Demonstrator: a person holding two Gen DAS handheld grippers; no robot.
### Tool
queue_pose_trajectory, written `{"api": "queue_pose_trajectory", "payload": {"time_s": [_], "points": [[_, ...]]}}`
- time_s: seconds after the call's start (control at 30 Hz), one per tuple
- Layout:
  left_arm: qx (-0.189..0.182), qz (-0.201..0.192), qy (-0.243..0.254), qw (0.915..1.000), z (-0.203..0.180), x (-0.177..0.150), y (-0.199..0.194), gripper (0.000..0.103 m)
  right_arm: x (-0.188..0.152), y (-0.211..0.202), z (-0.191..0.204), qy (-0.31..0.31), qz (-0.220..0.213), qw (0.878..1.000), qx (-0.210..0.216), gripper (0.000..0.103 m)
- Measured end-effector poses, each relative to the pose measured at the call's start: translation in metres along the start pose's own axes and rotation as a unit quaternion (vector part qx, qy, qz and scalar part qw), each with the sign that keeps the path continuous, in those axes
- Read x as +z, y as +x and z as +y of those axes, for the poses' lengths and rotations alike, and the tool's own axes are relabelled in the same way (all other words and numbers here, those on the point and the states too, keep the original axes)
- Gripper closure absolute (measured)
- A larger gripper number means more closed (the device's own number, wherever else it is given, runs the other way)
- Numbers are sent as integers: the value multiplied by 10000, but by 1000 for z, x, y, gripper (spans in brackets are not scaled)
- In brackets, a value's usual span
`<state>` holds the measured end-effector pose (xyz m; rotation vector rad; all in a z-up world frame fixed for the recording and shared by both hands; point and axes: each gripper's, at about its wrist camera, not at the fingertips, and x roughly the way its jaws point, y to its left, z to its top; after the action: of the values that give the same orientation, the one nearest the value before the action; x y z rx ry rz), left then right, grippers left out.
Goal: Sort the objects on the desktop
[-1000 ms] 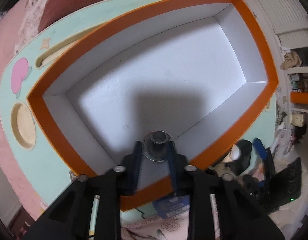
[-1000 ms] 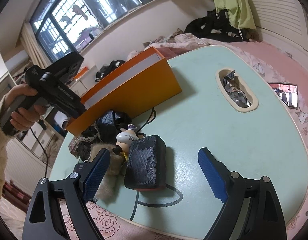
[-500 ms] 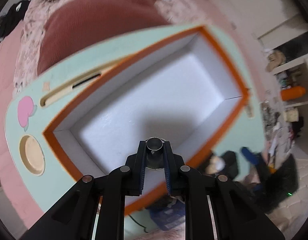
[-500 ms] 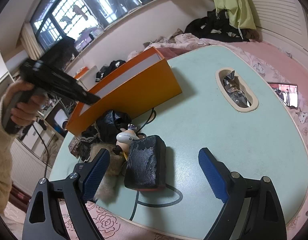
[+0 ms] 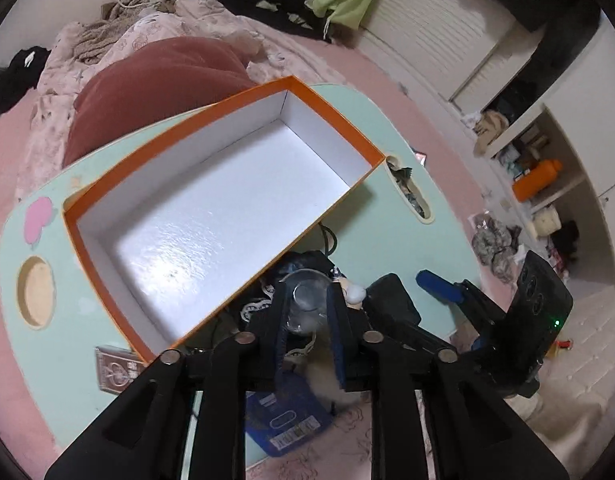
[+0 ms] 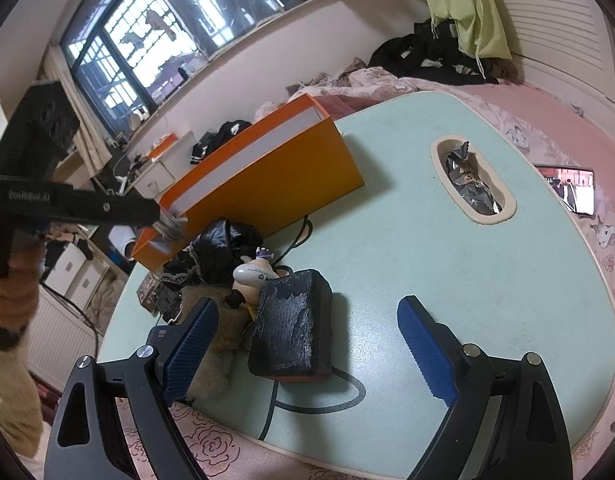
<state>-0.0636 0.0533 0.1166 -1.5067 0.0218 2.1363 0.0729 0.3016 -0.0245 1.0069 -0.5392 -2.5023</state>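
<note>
Our left tongs clamp a small clear glass above the clutter just outside the orange box's near wall, right tongs wide open and empty; we judge: clear the rim, lower gently, then release.

Open box, crowded near edge

The orange box has a bare white floor with room to enter from above. Beside its near wall, black fabric, a figurine and a dark block crowd the table, whose right half lies free.
</note>
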Motion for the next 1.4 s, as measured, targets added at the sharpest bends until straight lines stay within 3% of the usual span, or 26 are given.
{"api": "queue_pose_trajectory", "payload": {"time_s": [0.07, 0.17, 0.23, 0.37, 0.5, 0.63, 0.8, 0.9, 1.03, 1.2, 1.27, 1.33, 1.4], "points": [[-53, -51, -34, 10000, 2, -8, 3, 65, 1, 0, -1, 6, 0, 10000, 8, 12], [226, -324, -59, 9992, 5, -23, 2, 48, 2, 1, -1, 21, -10, 10000, 31, 11], [280, -436, -128, 9986, 10, -31, 2, 43, 2, 2, -1, 11, -4, 10000, 21, 11], [233, -361, -388, 9983, 26, -36, 18, 43, 3, 2, -2, 7, -8, 10000, 17, 11], [507, -399, -575, 9963, 43, -25, 30, 43, 3, 2, -2, 19, -20, 10000, 29, 11], [368, -509, -766, 9951, 53, -19, 32, 43, 3, 2, -2, 20, -19, 10000, 23, 11], [310, -651, -536, 9960, 38, -33, 23, 43, 4, 3, 1, -84, 26, 9999, -106, 11], [470, -1018, -421, 9928, 25, -50, 7, 43, 4, 1, 14, -521, 58, 9980, -349, 11], [1068, -1697, -226, 9794, 7, -86, -17, 42, 0, -11, 43, -1611, -71, 9804, -1130, 11], [1022, -1895, -211, 9763, -15, -141, -11, 37, -32, -1, 66, -2720, 278, 9433, -1882, 11], [1103, -1873, -186, 9759, -21, -158, -3, 37, -40, 5, 66, -2731, 340, 9409, -1972, 11], [1271, -1815, -146, 9750, -26, -171, 6, 37, -42, 8, 62, -2559, 378, 9463, -1939, 10], [1551, -1777, -149, 9717, -26, -182, 17, 37, -40, 9, 57, -2495, 391, 9471, -1980, 4]]}}
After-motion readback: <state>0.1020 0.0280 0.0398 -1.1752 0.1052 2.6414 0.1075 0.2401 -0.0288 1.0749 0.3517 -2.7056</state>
